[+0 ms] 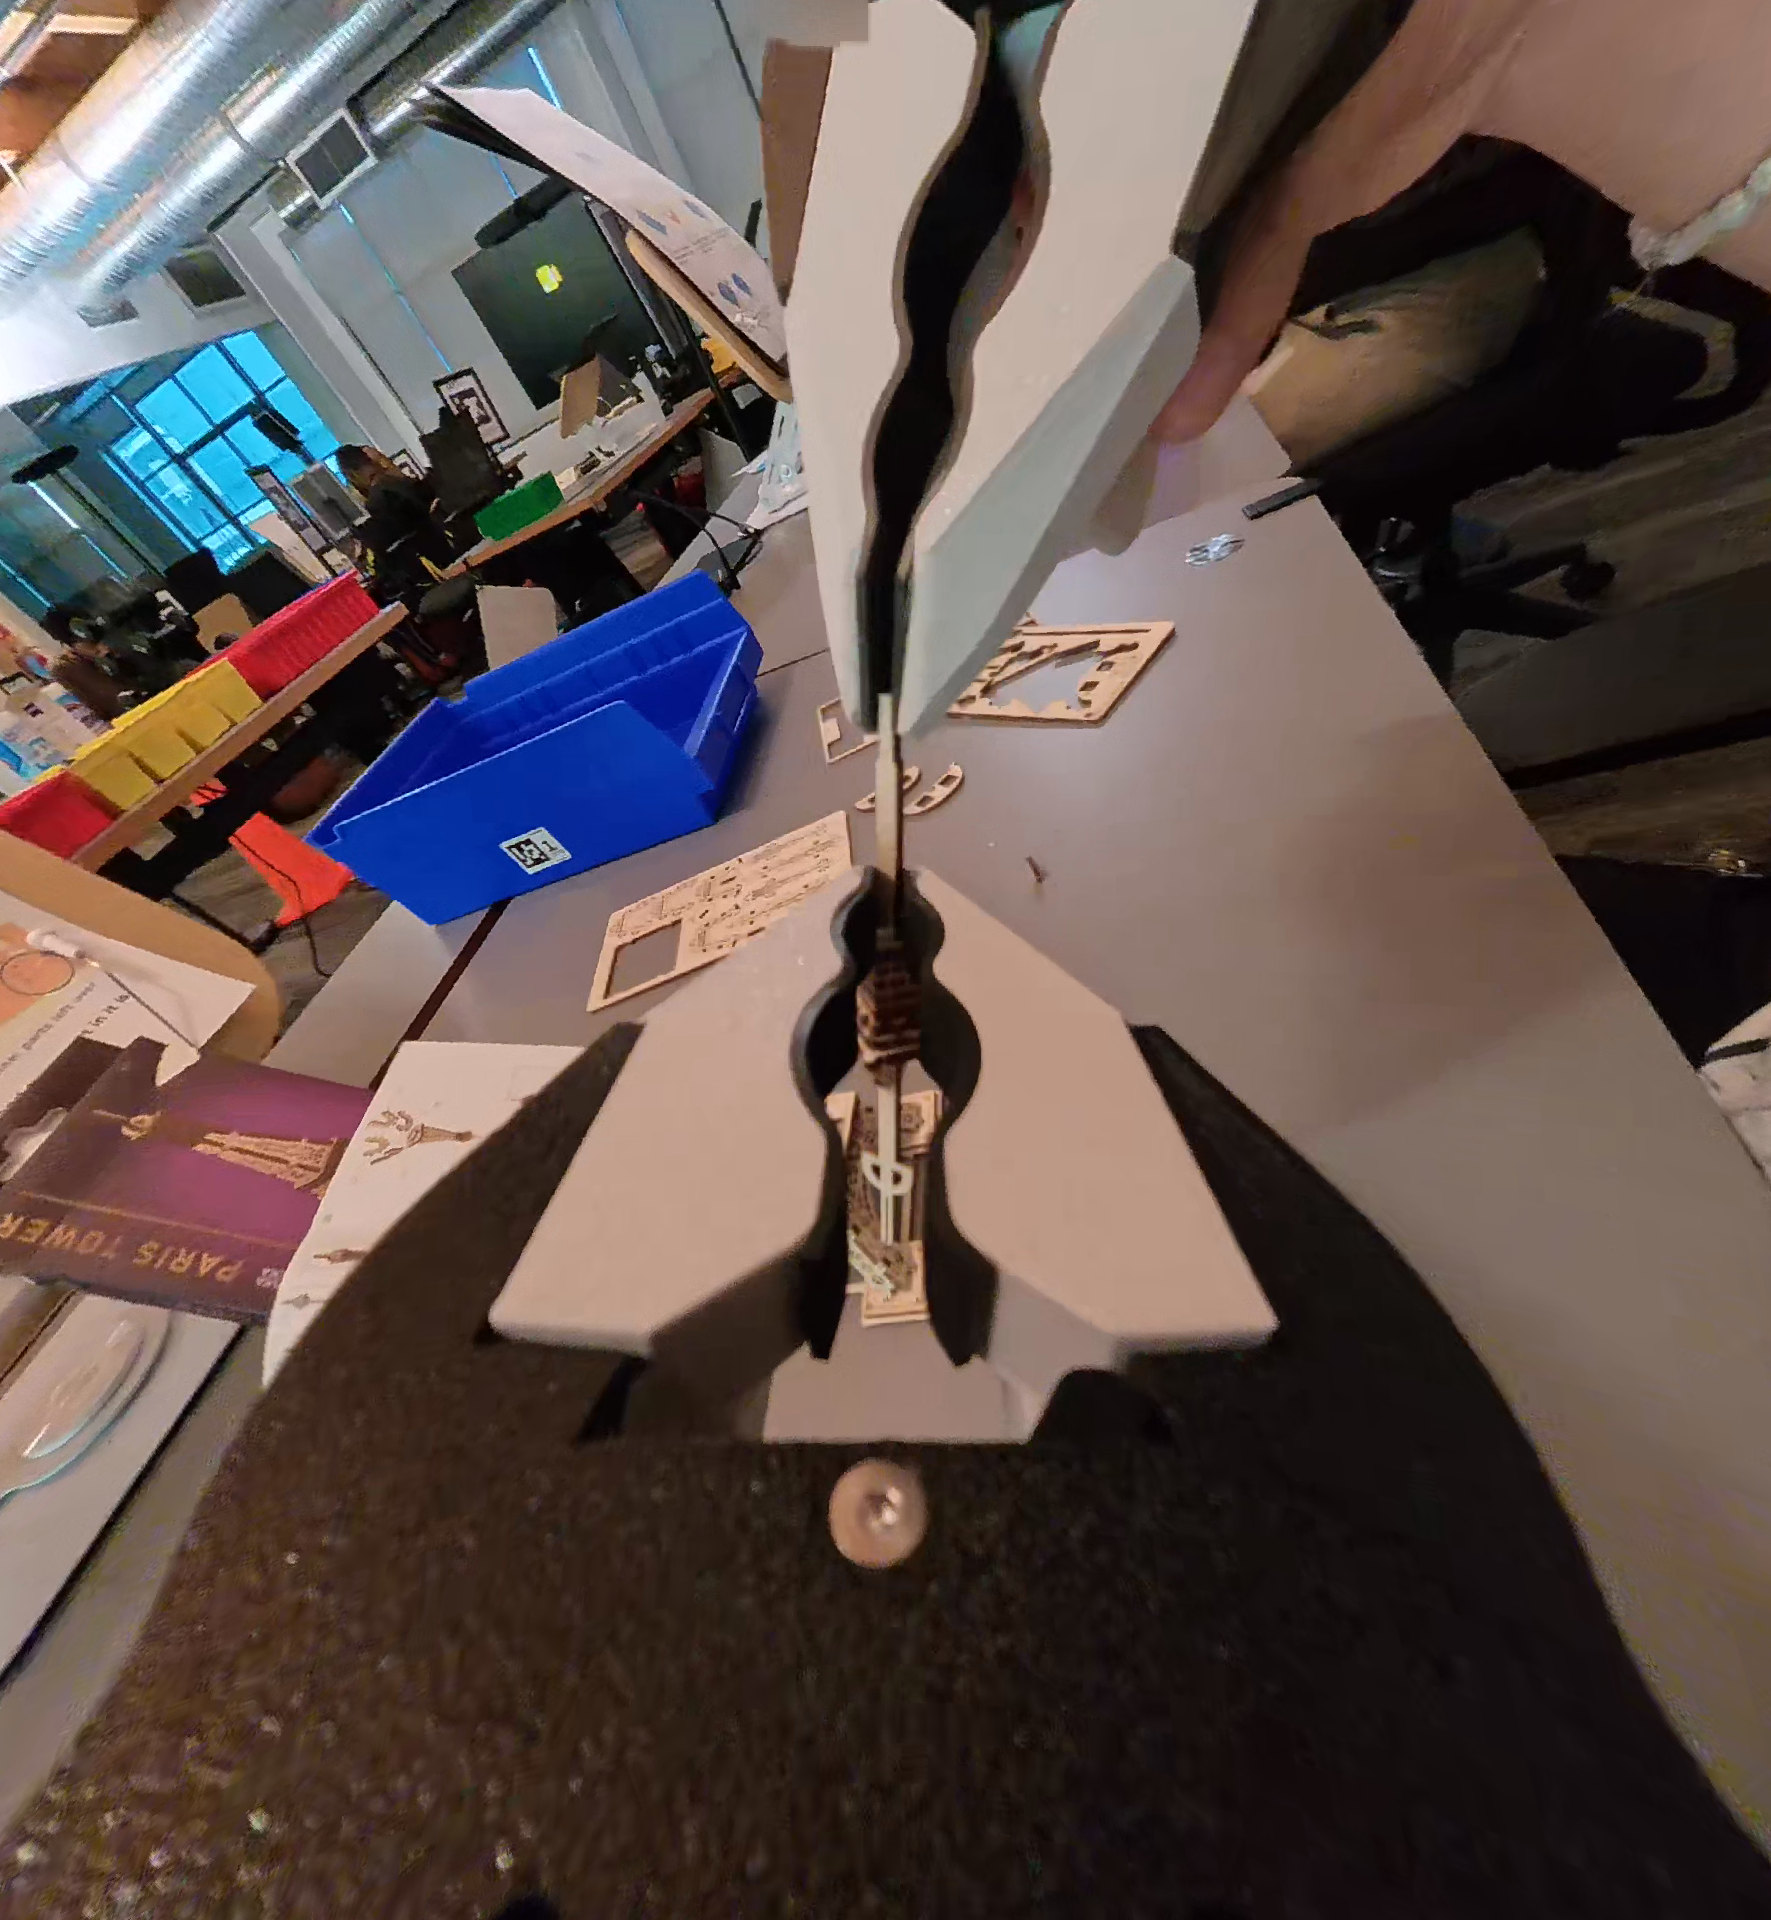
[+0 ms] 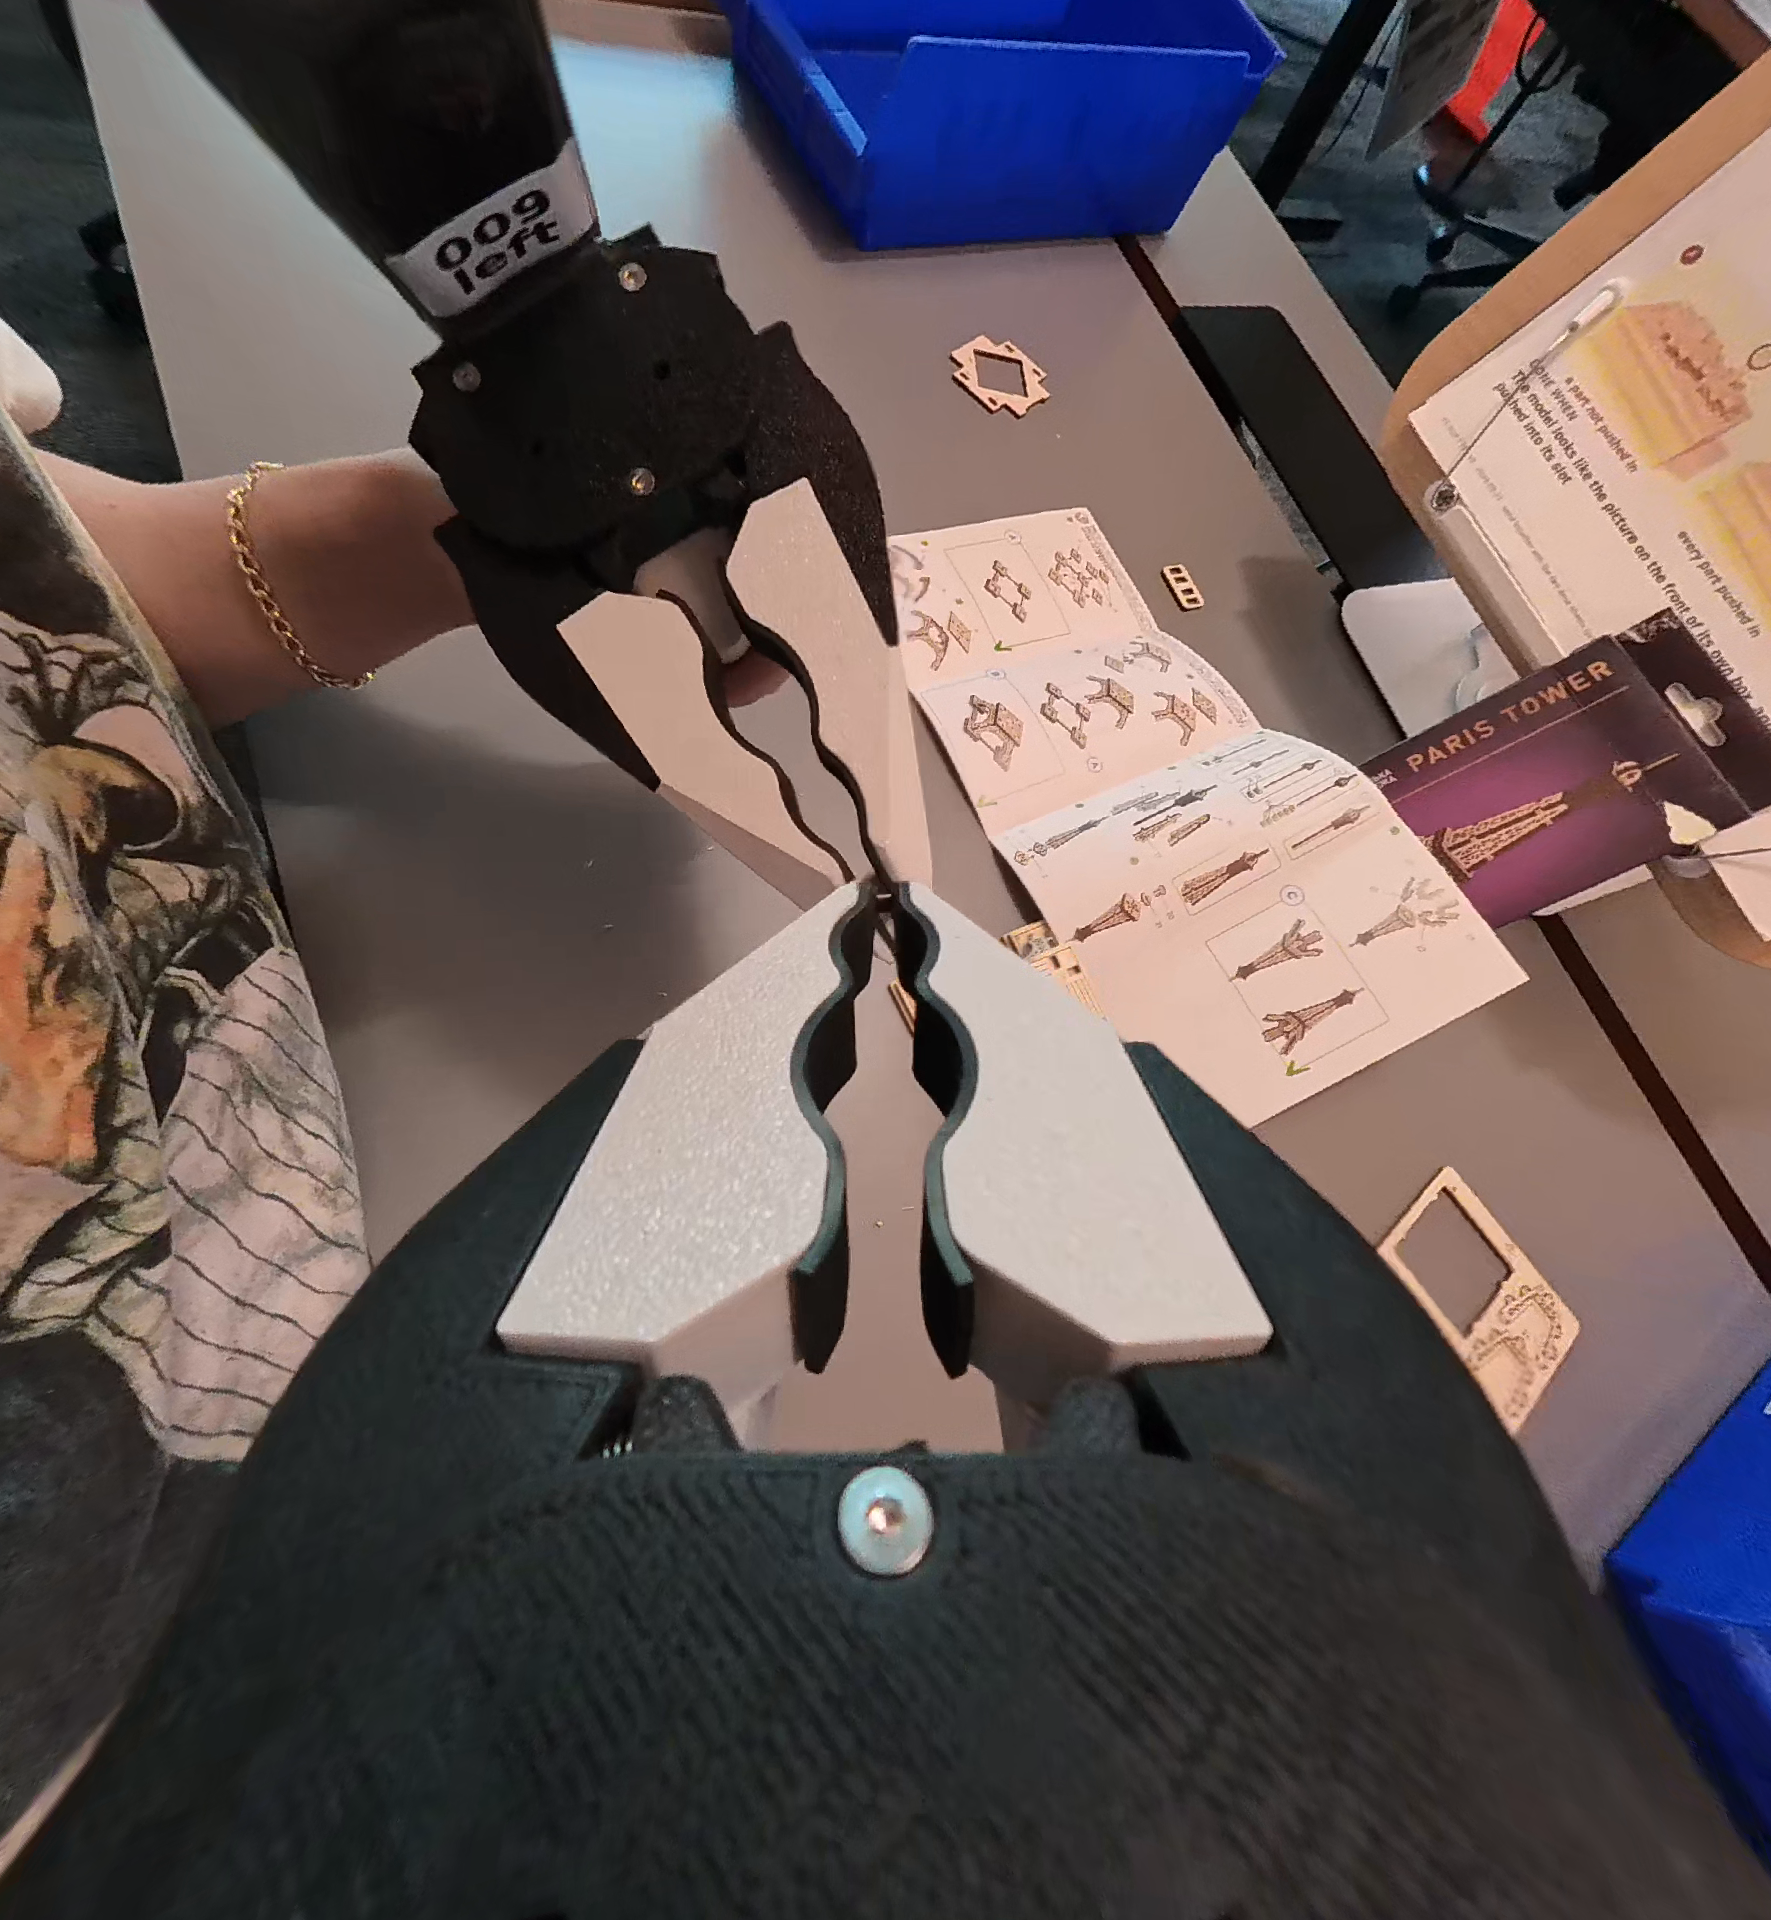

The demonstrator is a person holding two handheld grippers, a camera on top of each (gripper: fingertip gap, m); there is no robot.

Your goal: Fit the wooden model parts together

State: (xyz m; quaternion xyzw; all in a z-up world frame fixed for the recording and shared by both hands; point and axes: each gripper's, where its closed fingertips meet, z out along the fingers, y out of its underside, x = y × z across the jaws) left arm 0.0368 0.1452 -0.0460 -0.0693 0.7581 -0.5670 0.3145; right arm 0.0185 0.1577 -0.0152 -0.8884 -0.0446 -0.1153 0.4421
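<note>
In the left wrist view my left gripper (image 1: 886, 883) is shut on a small wooden tower section (image 1: 886, 1132) that sits deep between its grey fingers (image 1: 694, 1174). A thin wooden strip (image 1: 888, 790) sticks out of that section past the fingertips. My right gripper (image 1: 886, 707) comes down from above and is shut on the strip's far end. In the right wrist view the right gripper (image 2: 879, 902) and the left gripper (image 2: 863, 875) meet tip to tip above the grey table (image 2: 548, 987). The strip is almost hidden there.
A blue bin (image 1: 569, 758) stands at the back of the table. Punched wooden sheets (image 1: 725, 904) (image 1: 1068, 665) (image 2: 1483, 1309), a folded instruction leaflet (image 2: 1172, 831), a purple box (image 2: 1546, 810) and a small wooden frame (image 2: 1000, 379) lie around. A person's arm (image 2: 341, 561) is at the left. Less than 4 cm separates the two grippers' tips.
</note>
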